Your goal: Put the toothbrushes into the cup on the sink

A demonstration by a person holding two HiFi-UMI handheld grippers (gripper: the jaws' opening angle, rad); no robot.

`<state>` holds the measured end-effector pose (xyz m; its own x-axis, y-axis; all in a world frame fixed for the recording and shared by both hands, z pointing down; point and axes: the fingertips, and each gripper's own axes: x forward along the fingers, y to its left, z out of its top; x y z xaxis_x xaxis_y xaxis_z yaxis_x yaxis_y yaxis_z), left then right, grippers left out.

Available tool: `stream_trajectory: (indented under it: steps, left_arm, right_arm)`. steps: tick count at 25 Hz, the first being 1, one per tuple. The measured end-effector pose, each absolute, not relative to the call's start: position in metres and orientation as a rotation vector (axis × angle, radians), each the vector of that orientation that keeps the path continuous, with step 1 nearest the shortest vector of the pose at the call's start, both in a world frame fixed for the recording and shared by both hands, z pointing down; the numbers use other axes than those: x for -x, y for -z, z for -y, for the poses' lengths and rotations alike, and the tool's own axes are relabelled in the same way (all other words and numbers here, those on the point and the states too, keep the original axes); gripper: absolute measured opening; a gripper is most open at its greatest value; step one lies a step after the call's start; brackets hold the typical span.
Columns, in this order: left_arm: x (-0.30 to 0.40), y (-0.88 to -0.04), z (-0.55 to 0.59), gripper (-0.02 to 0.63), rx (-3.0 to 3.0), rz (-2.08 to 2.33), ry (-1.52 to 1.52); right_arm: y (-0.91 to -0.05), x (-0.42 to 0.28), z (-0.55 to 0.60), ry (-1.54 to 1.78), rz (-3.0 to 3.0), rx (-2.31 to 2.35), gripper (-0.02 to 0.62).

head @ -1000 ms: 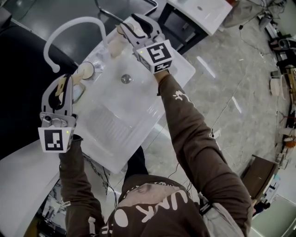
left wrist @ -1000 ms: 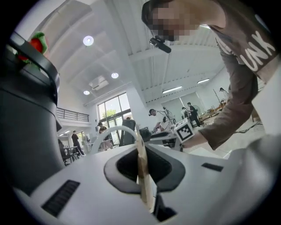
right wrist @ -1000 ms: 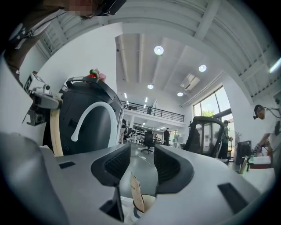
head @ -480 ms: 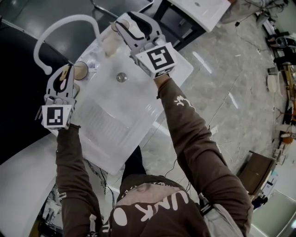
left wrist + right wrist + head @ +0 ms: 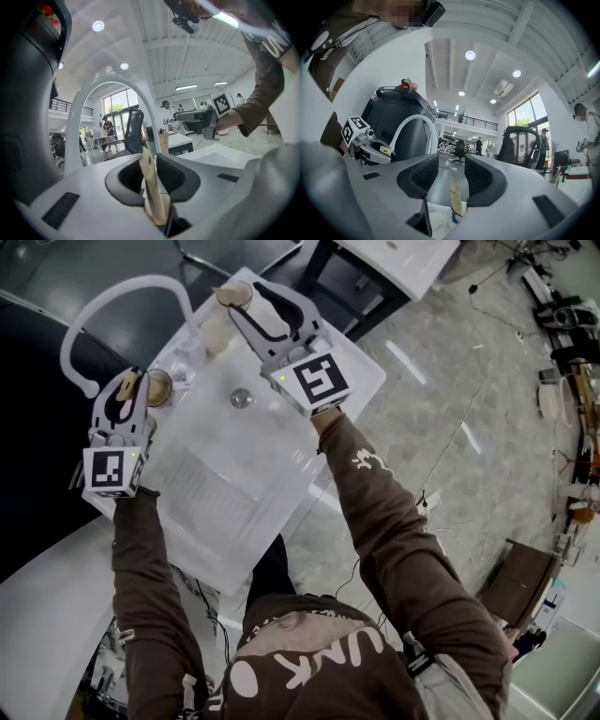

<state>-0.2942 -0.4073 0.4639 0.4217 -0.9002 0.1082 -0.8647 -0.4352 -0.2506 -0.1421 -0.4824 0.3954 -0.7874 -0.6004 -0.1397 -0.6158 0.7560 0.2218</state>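
Left gripper (image 5: 125,395) jaws are caught opening, pads loose around a tan toothbrush (image 5: 151,183) that is seen tilted between them, lower end hidden. It is held over the sink's (image 5: 234,465) left rim, just beside a cup (image 5: 157,387) and near the white faucet (image 5: 112,306). Right gripper (image 5: 251,298) is released, jaws spread wide, nothing gripped. A second cup (image 5: 232,296) at the sink's far corner is seen low between its jaws, a tan strip upright in it.
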Motion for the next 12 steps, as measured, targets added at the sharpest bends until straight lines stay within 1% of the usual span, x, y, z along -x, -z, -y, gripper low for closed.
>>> stream_trajectory:
  steps: [2,4,12]
  left_arm:
    - [0.285,-0.445,0.403,0.099,2.5,-1.528,0.32]
    - [0.276,-0.424,0.397,0.123,2.484,-1.489,0.298]
    - [0.24,-0.345,0.347,0.132,2.418,-1.413,0.184]
  right_arm:
    - [-0.392,0.139,0.475,-0.401,-2.886,1.002,0.174]
    - [-0.386,0.135,0.466,-0.412,-2.879,1.005,0.183]
    - [-0.35,0.112,0.406,-0.488,-2.836,0.991,0.204]
